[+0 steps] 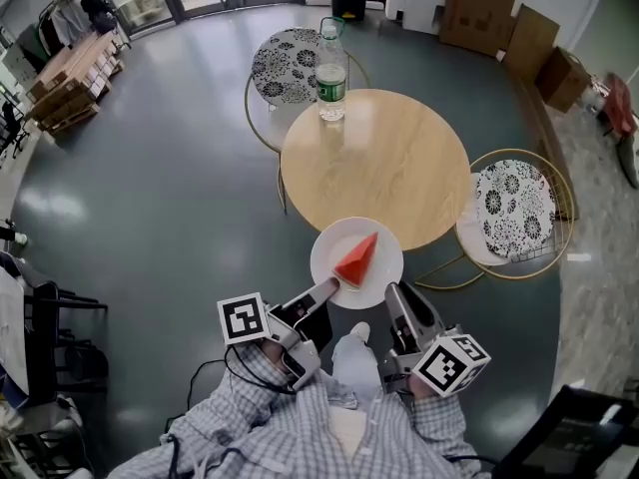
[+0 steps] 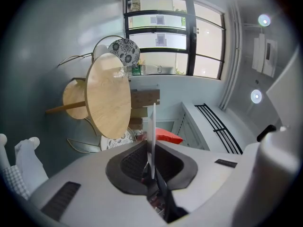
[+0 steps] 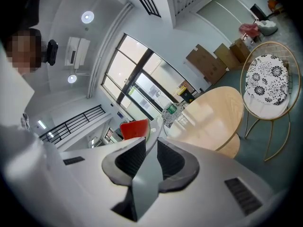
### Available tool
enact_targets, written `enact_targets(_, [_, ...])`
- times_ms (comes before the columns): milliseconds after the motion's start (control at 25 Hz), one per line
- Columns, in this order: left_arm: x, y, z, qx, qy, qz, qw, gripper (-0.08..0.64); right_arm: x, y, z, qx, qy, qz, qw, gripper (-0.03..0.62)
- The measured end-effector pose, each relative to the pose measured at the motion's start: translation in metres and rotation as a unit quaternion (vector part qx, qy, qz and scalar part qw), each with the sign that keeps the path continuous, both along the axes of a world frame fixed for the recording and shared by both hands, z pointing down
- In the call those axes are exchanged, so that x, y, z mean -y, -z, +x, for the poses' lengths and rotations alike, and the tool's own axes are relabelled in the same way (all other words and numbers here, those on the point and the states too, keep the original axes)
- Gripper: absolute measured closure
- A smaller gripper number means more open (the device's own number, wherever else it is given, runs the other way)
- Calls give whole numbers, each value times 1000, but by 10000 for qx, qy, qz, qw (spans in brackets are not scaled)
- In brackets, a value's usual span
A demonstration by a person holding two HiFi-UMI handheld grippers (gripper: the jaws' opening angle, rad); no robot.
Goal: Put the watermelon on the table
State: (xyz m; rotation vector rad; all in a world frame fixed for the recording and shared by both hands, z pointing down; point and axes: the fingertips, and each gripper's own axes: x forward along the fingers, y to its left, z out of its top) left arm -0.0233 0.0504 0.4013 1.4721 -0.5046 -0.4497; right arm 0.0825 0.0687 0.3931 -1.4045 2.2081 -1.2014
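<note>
1. We have the white plate (image 1: 383, 270) held by both grippers. The left gripper (image 1: 328, 287) is clamped narrow on the rim at 7 o'clock, and the right gripper (image 1: 392, 293) likewise at 5 o'clock.
2. Each gripper view shows the plate rim edge-on between the pads: left gripper (image 2: 152, 148), plate (image 2: 154, 126); right gripper (image 3: 147, 145), plate (image 3: 155, 126).
3. The watermelon (image 1: 356, 260) lies on the plate, slightly left of its centre. It is also visible past the jaws in both gripper views (image 2: 168, 136) (image 3: 134, 128).
4. From the left gripper the slice is at 1 o'clock, just beside its tip. From the right gripper it is at 11 o'clock and further off, so left is nearer.
5. The slice's long axis runs 7 to 1 o'clock, with the narrow end pointing at 1 o'clock toward the table (image 1: 399, 158).
6. The table lies at 12 o'clock from the plate, and the plate's far rim overlaps the table's 6 o'clock edge in the head view.
7. The bottle (image 1: 330, 73) stands at the table's far 11 o'clock edge, well apart.
8. We judge the next move to be forward and then down, keeping the plate level.
</note>
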Motion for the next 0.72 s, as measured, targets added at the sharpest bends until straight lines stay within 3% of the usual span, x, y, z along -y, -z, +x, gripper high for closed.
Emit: enact_targets(720, [36,-2,39,80,429,-2,9990,531,45,-3,40,123,347,-25,9993,511])
